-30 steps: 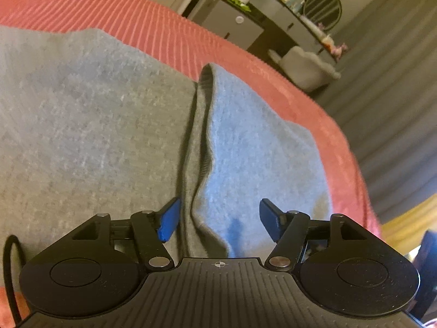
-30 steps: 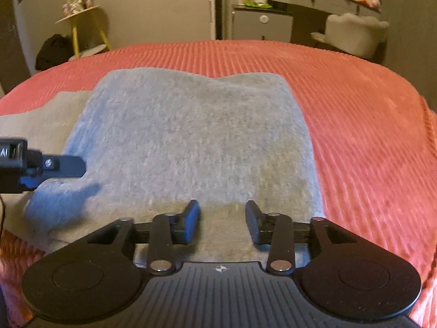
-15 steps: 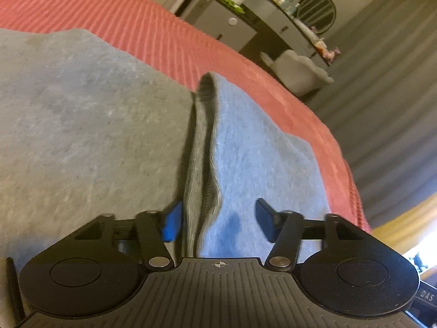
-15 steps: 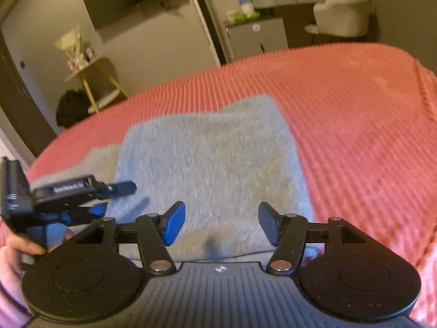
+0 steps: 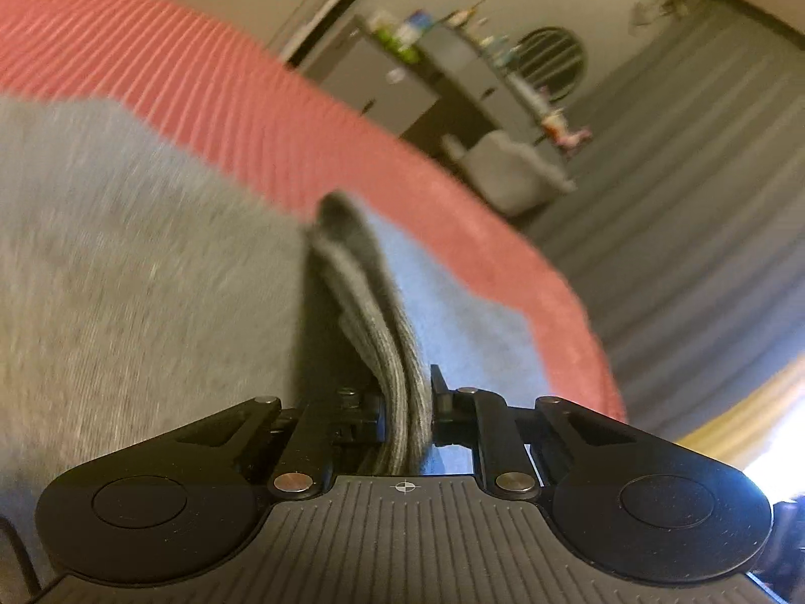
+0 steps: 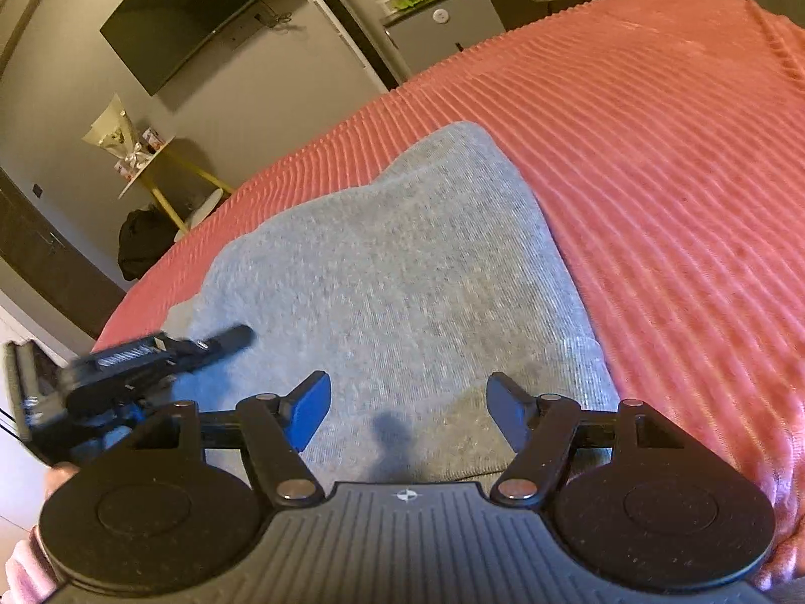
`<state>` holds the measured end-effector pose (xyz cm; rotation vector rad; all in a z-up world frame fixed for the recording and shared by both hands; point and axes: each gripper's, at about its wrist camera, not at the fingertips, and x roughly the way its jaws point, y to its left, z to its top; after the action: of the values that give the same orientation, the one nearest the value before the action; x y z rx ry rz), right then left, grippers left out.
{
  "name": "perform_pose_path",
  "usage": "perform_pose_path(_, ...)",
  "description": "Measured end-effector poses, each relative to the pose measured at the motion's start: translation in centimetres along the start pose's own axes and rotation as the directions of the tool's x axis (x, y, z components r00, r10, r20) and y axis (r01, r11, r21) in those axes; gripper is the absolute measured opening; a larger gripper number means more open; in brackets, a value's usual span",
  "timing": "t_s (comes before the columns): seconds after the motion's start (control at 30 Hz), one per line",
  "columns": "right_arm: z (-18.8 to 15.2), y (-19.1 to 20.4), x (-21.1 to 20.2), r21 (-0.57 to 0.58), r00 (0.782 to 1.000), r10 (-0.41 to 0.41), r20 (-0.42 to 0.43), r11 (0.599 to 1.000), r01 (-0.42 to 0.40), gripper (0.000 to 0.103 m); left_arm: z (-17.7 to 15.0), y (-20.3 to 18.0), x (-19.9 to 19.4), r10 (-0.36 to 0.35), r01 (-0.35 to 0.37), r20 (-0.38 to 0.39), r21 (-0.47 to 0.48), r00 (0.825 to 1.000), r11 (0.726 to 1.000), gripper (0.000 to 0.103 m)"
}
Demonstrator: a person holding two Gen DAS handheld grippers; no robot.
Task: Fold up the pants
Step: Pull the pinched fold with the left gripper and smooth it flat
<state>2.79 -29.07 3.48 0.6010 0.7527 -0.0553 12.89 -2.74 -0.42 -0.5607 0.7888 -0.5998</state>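
Two grippers over grey pants point(image 6: 402, 272) lying on a red ribbed bedspread point(image 6: 654, 151). Left gripper point(image 5: 407, 402): jaws pinched tight on a ribbed edge of the pants point(image 5: 397, 352), fabric bunched between the fingers; half a second ago they stood apart astride that fold. Right gripper point(image 6: 407, 407): jaws spread wide, holding nothing, hovering above the folded panel; the gap is wider than a second ago. Left view blurred. Containers: none discernible nearby.

red ribbed bedspread point(image 6: 654, 161), wall tv point(image 6: 196, 15)
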Motion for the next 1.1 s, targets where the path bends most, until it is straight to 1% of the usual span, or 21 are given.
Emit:
perform_pose_path(0.07,0.0,-0.1,-0.4,-0.001,1.000,0.030,0.000,1.000,-0.030,0.069,0.4,-0.6,-1.5,0.008,-0.008,0.021,0.040,1.000,0.999,0.017)
perform_pose_path(0.1,0.0,-0.1,-0.5,-0.001,0.999,0.040,0.001,0.999,-0.040,0.069,0.6,-0.7,-2.2,0.027,-0.029,0.022,0.058,0.999,0.998,0.017)
perform_pose_path(0.17,-0.1,0.2,-0.6,-0.012,0.998,0.058,-0.002,0.998,-0.059,0.069,0.8,-0.4,-3.2,0.087,-0.088,0.009,0.082,0.996,0.993,0.017)
perform_pose_path(0.23,-0.2,0.5,-0.3,-0.027,0.998,0.068,-0.013,0.997,-0.069,0.069,1.0,0.3,-3.5,0.182,-0.178,-0.033,0.091,0.983,0.980,0.017)
perform_pose_path(0.3,-0.4,0.9,-0.1,-0.042,0.997,0.074,-0.028,0.996,-0.075,0.069,1.1,1.5,-3.0,0.245,-0.241,-0.106,0.049,0.964,0.969,0.020)
perform_pose_path(0.33,-0.4,1.0,0.0,-0.053,0.997,0.072,-0.035,0.996,-0.074,0.069,1.1,2.3,-2.8,0.250,-0.251,-0.128,0.010,0.960,0.968,0.021)
perform_pose_path(0.37,-0.5,1.3,0.2,-0.068,0.997,0.063,-0.039,0.995,-0.066,0.070,1.0,2.8,-2.5,0.252,-0.258,-0.140,-0.022,0.957,0.966,0.027)
perform_pose_path(0.4,-0.6,1.5,0.3,-0.084,0.998,0.056,-0.042,0.995,-0.060,0.070,1.0,3.2,-2.4,0.269,-0.276,-0.140,-0.035,0.953,0.961,0.033)
perform_pose_path(0.5,-0.5,1.9,0.2,-0.097,0.998,0.059,-0.037,0.993,-0.062,0.070,0.9,2.8,-2.9,0.296,-0.299,-0.091,-0.022,0.951,0.954,0.039)
perform_pose_path(0.57,-0.5,2.1,-0.3,-0.111,0.999,0.054,-0.006,0.992,-0.054,0.068,1.0,2.6,-3.6,0.308,-0.309,-0.043,-0.023,0.950,0.951,0.044)
perform_pose_path(0.63,-0.4,2.6,-0.8,-0.137,0.998,0.046,0.044,0.990,-0.040,0.053,1.4,1.9,-3.9,0.344,-0.344,0.014,-0.029,0.939,0.939,0.045)
perform_pose_path(0.67,-0.3,2.8,-0.9,-0.152,0.998,0.026,0.062,0.988,-0.016,0.043,1.5,1.7,-4.3,0.361,-0.360,0.046,-0.032,0.931,0.933,0.045)
perform_pose_path(0.73,0.0,3.3,-0.6,-0.180,0.994,-0.043,0.096,0.982,0.060,0.039,1.7,0.9,-5.1,0.367,-0.365,0.122,-0.039,0.922,0.930,0.046)
perform_pose_path(0.8,0.6,3.6,0.1,-0.222,0.989,-0.089,0.117,0.968,0.113,0.030,1.3,-0.1,-5.3,0.349,-0.352,0.194,-0.019,0.917,0.936,0.052)
perform_pose_path(0.83,1.1,3.8,0.6,-0.244,0.986,-0.112,0.126,0.960,0.140,0.029,1.2,-0.8,-5.1,0.337,-0.345,0.214,0.003,0.917,0.939,0.054)
perform_pose_path(0.87,1.6,3.9,1.1,-0.265,0.982,-0.136,0.133,0.950,0.167,0.024,1.0,-1.3,-4.6,0.323,-0.338,0.213,0.037,0.922,0.940,0.059)
perform_pose_path(0.93,2.8,4.3,2.8,-0.308,0.978,-0.176,0.111,0.929,0.202,0.020,0.3,-2.6,-2.7,0.299,-0.323,0.170,0.139,0.939,0.936,0.061)
perform_pose_path(0.97,3.5,4.4,4.1,-0.338,0.976,-0.197,0.090,0.916,0.216,0.016,-0.1,-3.2,-1.9,0.310,-0.337,0.159,0.182,0.937,0.924,0.064)
perform_pose_path(1.03,4.6,4.6,6.9,-0.398,0.962,-0.266,0.061,0.877,0.268,0.011,-1.2,-4.0,-0.3,0.367,-0.398,0.156,0.278,0.917,0.874,0.066)
perform_pose_path(1.07,5.1,4.5,8.0,-0.416,0.953,-0.295,0.074,0.859,0.299,0.003,-1.6,-4.2,0.3,0.391,-0.423,0.160,0.317,0.906,0.849,0.067)
perform_pose_path(1.1,5.8,4.4,8.7,-0.421,0.948,-0.305,0.092,0.851,0.315,0.002,-2.0,-4.2,0.9,0.409,-0.438,0.159,0.346,0.899,0.830,0.068)
